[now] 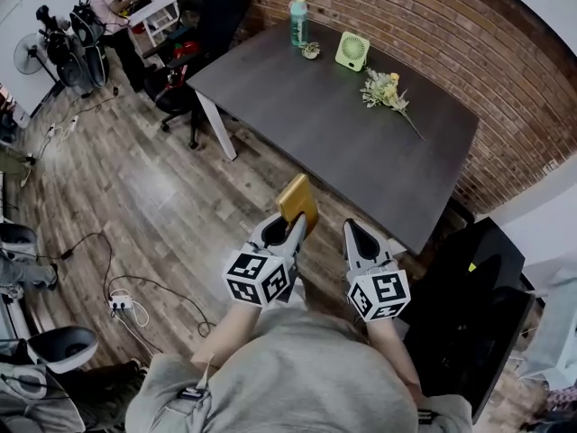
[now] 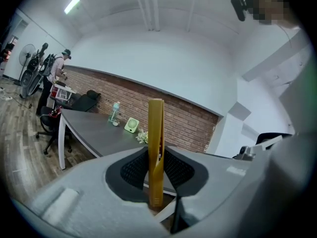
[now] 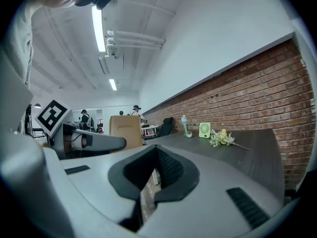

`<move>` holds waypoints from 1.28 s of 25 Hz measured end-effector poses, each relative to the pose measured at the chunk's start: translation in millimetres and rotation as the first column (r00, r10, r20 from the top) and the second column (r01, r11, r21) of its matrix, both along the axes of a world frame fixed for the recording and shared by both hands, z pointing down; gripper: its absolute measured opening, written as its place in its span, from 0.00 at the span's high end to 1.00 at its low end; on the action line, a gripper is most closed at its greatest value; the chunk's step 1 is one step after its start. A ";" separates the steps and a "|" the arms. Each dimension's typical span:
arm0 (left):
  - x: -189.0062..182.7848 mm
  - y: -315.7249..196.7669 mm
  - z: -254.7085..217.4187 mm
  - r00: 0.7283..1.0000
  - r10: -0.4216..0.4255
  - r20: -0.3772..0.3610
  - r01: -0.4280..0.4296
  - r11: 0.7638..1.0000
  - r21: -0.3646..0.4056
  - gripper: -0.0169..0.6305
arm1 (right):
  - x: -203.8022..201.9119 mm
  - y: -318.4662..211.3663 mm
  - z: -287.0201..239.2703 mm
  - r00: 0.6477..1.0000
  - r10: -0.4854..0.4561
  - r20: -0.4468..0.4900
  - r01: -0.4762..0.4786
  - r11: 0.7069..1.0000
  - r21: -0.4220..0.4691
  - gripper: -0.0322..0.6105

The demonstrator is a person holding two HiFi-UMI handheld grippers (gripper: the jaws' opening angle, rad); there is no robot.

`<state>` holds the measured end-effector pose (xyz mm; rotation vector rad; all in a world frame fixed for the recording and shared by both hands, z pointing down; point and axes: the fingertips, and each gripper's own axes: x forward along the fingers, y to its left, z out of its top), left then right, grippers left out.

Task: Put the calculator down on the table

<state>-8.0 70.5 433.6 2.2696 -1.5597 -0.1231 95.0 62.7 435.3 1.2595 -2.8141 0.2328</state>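
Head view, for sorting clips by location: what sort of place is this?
Probably an office or lab workspace: a long table by a brick wall, a black office chair, a floor fan.
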 end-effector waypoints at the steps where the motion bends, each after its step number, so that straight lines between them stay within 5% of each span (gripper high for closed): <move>1: -2.1 -8.9 -1.1 1.000 0.002 -0.002 -0.002 1.000 0.000 0.84 | -1.8 -8.7 -1.3 1.000 0.003 -0.001 -0.003 1.000 0.000 0.95; 32: -74.5 -233.1 -14.0 0.986 0.167 -0.022 -0.168 0.986 -0.017 0.84 | -78.8 -215.7 -12.1 0.989 0.147 -0.015 -0.147 0.989 -0.017 0.95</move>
